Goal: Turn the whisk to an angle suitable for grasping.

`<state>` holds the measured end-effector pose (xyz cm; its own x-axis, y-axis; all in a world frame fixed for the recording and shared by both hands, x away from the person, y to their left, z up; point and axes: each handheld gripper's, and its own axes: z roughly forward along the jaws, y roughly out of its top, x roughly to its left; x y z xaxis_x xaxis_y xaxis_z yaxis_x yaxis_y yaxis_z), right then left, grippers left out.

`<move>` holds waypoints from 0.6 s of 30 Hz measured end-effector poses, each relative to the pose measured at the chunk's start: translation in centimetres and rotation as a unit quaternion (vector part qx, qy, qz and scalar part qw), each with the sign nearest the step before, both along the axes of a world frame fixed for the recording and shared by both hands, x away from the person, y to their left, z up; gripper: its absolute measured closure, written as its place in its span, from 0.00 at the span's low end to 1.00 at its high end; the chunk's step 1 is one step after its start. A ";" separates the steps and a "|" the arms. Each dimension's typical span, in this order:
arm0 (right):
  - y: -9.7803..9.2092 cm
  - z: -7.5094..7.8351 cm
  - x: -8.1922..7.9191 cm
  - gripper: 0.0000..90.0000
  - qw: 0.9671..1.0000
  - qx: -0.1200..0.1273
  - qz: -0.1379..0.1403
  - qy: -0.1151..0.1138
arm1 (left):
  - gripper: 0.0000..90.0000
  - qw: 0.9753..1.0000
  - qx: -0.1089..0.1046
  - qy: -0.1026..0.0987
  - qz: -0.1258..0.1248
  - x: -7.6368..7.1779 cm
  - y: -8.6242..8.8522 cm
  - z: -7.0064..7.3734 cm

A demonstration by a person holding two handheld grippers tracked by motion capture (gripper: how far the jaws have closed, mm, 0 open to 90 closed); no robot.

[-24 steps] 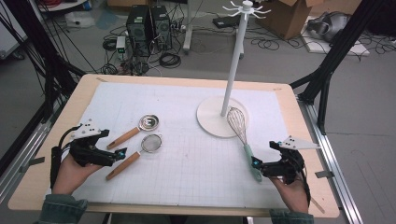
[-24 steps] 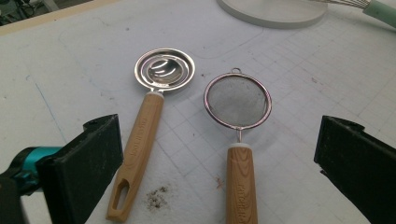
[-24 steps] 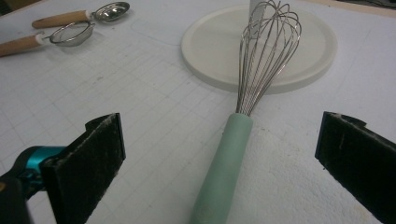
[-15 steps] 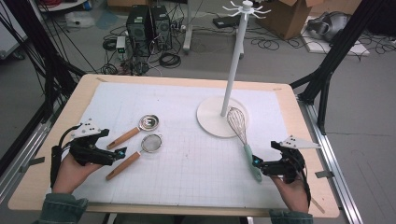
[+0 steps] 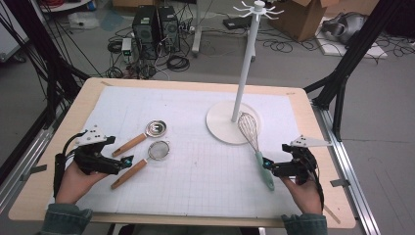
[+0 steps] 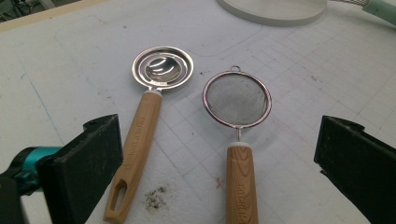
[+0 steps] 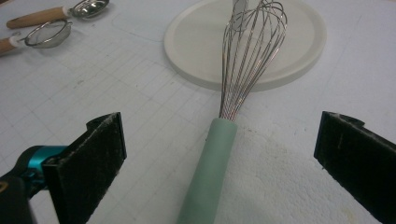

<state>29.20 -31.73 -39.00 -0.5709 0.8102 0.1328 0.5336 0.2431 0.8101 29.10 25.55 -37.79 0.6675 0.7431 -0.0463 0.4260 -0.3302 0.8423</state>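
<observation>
Lying on the white mat of the worktop (image 5: 49, 186), the whisk (image 5: 254, 142) had its wire head over the stand's round base (image 5: 220, 125) and its green handle between the right gripper's (image 5: 268, 164) wide-spread jaws. The left gripper (image 5: 128, 160) stood equally wide before the strainer (image 6: 236, 100) and slotted spoon (image 6: 162, 71), touching neither.
</observation>
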 end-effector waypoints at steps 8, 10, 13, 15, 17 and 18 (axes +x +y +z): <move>0.8 -0.6 1.6 0.20 0.999 -0.010 0.016 0.030 | 0.02 1.000 -0.003 -0.002 0.005 0.0 0.4 0.2; 0.8 -0.8 1.8 0.24 0.999 -0.016 0.012 0.042 | 0.02 1.000 -0.002 -0.002 0.005 0.0 0.4 0.2; 0.9 -1.0 2.0 0.26 0.998 -0.018 0.002 0.057 | 0.02 1.000 -0.002 -0.003 0.003 0.1 0.3 0.2; 1.0 -1.4 2.3 0.33 0.997 -0.028 -0.003 0.076 | 0.02 1.000 -0.002 -0.002 0.004 0.1 0.3 0.1; 1.1 -1.5 2.4 0.35 0.996 -0.034 -0.004 0.080 | 0.02 1.000 -0.003 -0.002 0.004 0.1 0.3 0.2; 1.4 -1.7 2.6 0.39 0.995 -0.049 -0.010 0.088 | 0.02 1.000 -0.004 -0.002 0.005 0.1 0.4 0.2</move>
